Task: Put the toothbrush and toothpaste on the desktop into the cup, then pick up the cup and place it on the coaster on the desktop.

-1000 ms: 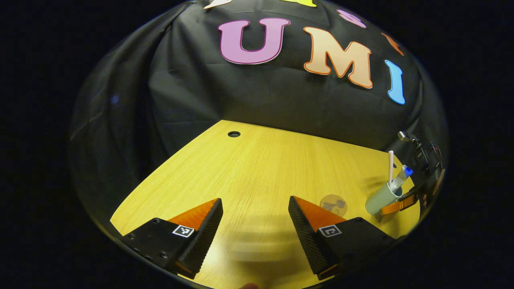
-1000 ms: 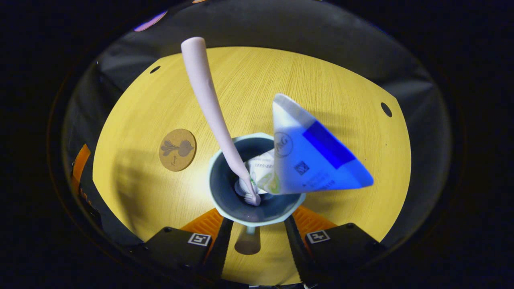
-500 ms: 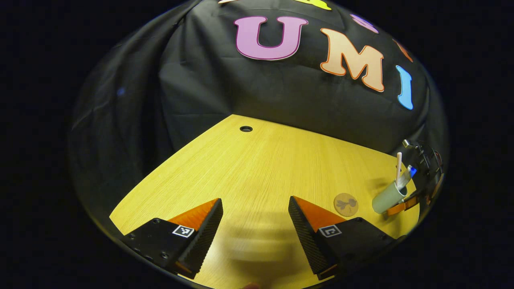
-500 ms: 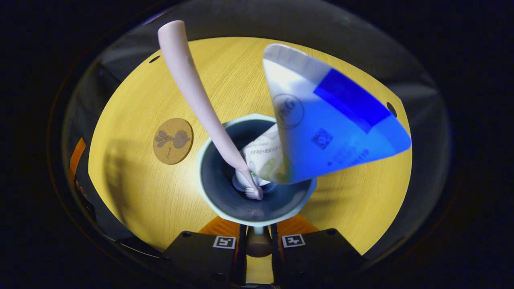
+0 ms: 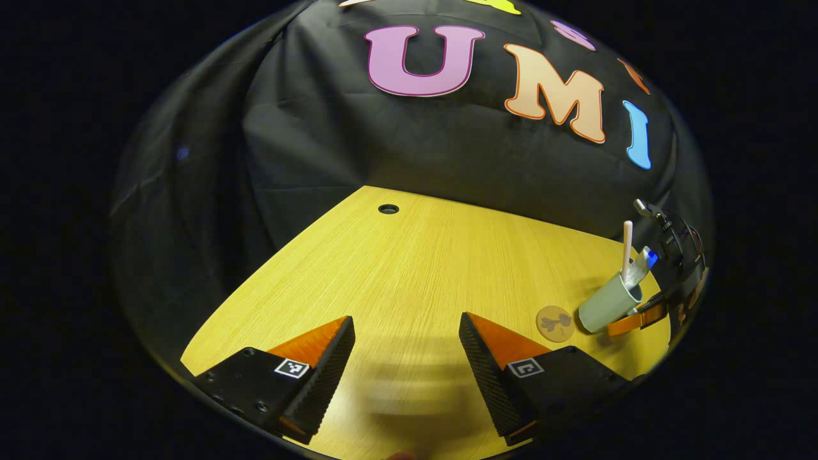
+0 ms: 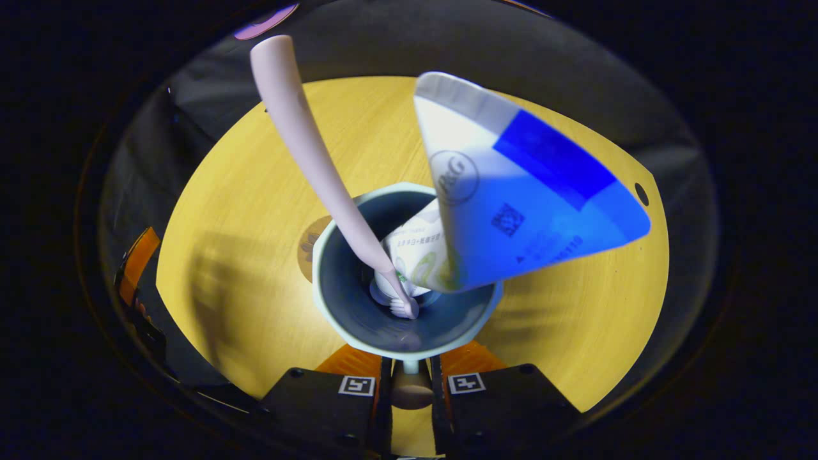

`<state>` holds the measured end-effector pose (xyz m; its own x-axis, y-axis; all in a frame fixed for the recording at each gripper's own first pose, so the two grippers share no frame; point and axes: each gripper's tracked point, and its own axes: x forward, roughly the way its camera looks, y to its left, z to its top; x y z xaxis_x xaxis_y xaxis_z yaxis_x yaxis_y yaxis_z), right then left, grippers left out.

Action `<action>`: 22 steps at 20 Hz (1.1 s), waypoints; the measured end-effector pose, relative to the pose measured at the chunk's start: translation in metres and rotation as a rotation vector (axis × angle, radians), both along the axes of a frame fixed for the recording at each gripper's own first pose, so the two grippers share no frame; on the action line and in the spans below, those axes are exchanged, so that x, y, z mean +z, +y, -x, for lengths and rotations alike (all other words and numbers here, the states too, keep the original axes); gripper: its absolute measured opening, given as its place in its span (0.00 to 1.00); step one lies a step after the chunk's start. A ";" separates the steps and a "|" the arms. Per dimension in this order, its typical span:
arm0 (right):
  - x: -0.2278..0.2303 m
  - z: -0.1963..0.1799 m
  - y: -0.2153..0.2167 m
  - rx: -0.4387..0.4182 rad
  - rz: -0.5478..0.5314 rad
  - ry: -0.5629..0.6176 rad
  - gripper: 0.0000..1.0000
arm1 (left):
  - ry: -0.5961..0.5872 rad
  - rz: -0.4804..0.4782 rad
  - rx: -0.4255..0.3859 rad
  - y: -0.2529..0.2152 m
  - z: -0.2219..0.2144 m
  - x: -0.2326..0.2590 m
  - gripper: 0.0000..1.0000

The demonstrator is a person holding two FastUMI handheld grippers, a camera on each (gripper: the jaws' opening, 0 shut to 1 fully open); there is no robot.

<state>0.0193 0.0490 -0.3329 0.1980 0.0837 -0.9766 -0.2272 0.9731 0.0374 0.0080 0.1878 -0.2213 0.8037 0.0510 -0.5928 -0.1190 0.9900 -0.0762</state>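
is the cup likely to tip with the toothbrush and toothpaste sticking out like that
Probably top-heavy: the toothbrush and toothpaste stand well above the cup rim. The right tool pinches only its handle, so it may swing. It looks rigid, unlikely to deform.

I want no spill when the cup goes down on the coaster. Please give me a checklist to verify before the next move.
1. Toothbrush in cup: ok.
2. Toothpaste in cup: ok.
3. Right tool closed on the cup's handle: ok.
4. Cup centred over coaster: not ok, it sits beside it, partly overlapping.
5. Cup upright: cannot tell.
6. Left tool away from the coaster: ok, open.
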 end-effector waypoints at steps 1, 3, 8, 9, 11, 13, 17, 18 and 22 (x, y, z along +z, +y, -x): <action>0.000 -0.001 -0.005 0.004 -0.013 -0.004 0.27 | -0.001 0.000 0.000 0.003 0.000 0.000 0.95; -0.013 0.006 -0.016 0.016 -0.024 -0.004 0.24 | 0.003 0.003 -0.001 0.010 -0.002 -0.002 0.96; -0.018 0.006 -0.014 0.067 -0.007 0.012 0.27 | 0.006 0.009 -0.003 0.023 -0.001 -0.003 0.96; -0.020 0.008 -0.014 0.076 -0.002 0.022 0.27 | 0.007 0.010 -0.005 0.026 -0.001 -0.003 0.96; -0.019 0.003 -0.016 0.093 0.023 0.017 0.24 | -0.001 0.010 -0.008 0.029 -0.003 -0.002 0.96; -0.019 0.008 -0.012 0.088 0.037 0.018 0.27 | -0.009 0.013 -0.020 0.026 -0.005 0.000 0.96; -0.010 0.022 -0.002 0.088 -0.019 0.027 0.59 | -0.036 0.015 -0.079 0.006 -0.011 0.006 0.95; -0.007 0.029 -0.001 0.086 -0.047 0.028 0.80 | -0.043 0.009 -0.089 0.004 -0.010 0.010 0.95; 0.017 0.043 -0.016 0.074 -0.127 -0.034 0.96 | -0.070 0.008 -0.148 -0.044 -0.013 0.023 0.95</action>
<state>-0.0241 0.0332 -0.3163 0.2192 0.2219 -0.9501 -0.3010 0.9417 0.1504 0.0212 0.1434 -0.1986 0.8412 -0.0758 -0.5354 0.0341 0.9956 -0.0874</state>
